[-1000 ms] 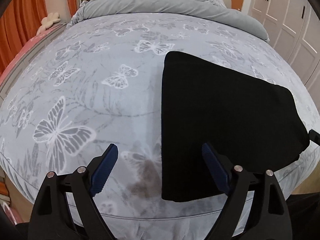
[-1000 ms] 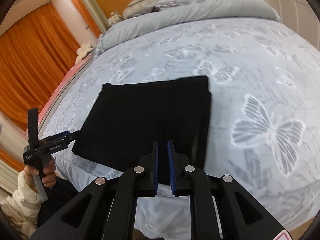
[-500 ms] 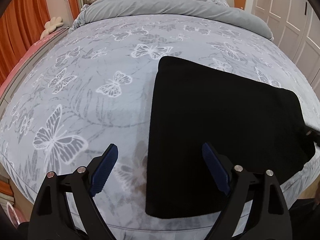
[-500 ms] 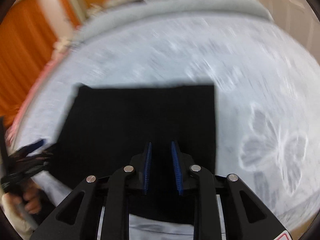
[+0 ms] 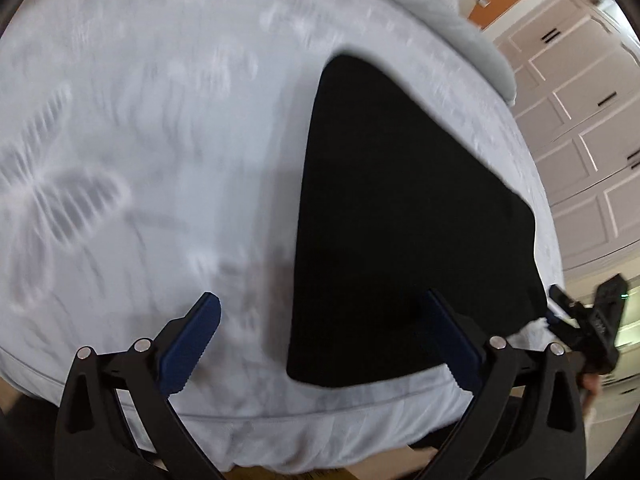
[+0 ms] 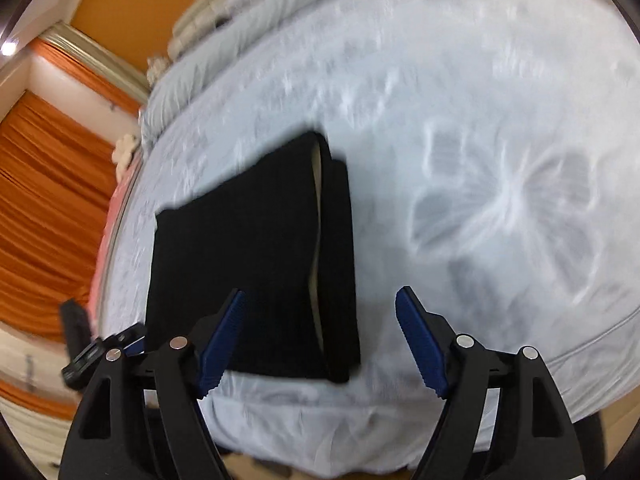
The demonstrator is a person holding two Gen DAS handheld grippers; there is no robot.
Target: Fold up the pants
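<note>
The black pants (image 5: 400, 216) lie folded into a flat rectangle near the foot edge of the bed (image 5: 160, 128). In the right wrist view the pants (image 6: 248, 264) show a layered fold edge on their right side. My left gripper (image 5: 320, 336) hangs above the bed's front edge, its jaws opening wide, nothing between them; the pants' near left corner lies below the gap. My right gripper (image 6: 320, 336) is over the pants' near right corner, its jaws opening, pads clear of the cloth. Each gripper shows in the other's view: the right gripper (image 5: 588, 332), the left gripper (image 6: 100, 352). Both views are blurred by motion.
The bed (image 6: 500, 128) has a grey butterfly-print cover with a rolled grey duvet (image 6: 240, 40) at the headboard end. Orange curtains (image 6: 48, 200) hang beyond the bed's left side. White wardrobe doors (image 5: 580, 120) stand beyond its right side.
The right gripper's jaws went from nearly shut to wide open. Both grippers have rolled and tipped lower toward the bed's front edge. The left jaws widened a little.
</note>
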